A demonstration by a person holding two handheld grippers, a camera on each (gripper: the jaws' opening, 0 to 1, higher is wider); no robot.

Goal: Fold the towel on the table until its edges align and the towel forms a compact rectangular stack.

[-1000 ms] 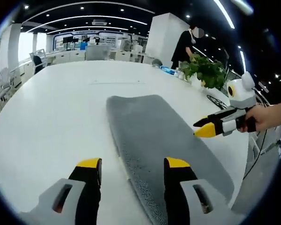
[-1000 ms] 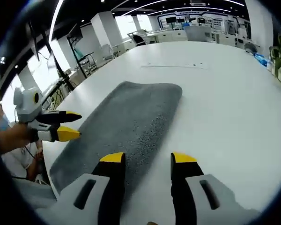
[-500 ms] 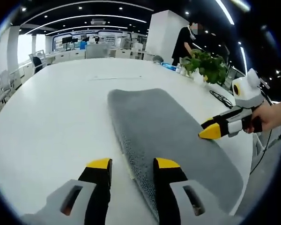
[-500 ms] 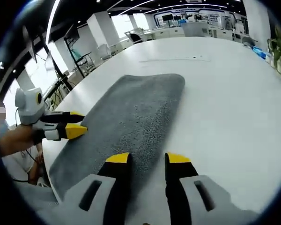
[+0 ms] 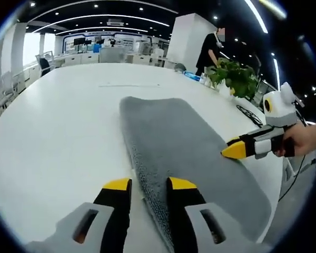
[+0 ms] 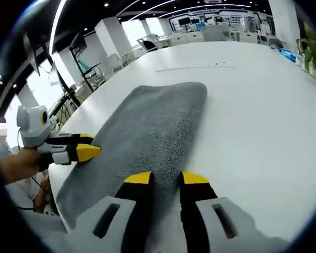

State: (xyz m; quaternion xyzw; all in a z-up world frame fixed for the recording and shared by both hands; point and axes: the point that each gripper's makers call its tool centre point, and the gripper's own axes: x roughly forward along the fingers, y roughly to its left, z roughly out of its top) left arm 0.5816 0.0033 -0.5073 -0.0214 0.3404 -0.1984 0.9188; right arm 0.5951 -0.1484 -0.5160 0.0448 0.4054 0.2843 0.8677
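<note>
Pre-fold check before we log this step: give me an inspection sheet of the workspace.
Surface: broad white table.
Job's things: long grey terry towel, lying flat, not yet a compact stack.
Clutter: green potted plant and blue packet at the table's far side.
Grippers: left gripper and right gripper, jaws narrowed astride opposite long edges; grip cannot be told.
Cables: dark cable near the plant.
Surroundings: open office, standing person.

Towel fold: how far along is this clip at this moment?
Done: the towel lies as a long grey strip on the table, apparently folded lengthwise once. In hand: the left gripper straddles one long edge near the near end with its jaws narrowly apart, and the right gripper does the same at the opposite edge; neither has clamped. Left: lifting the near end, folding it over, and squaring a compact stack.
</note>
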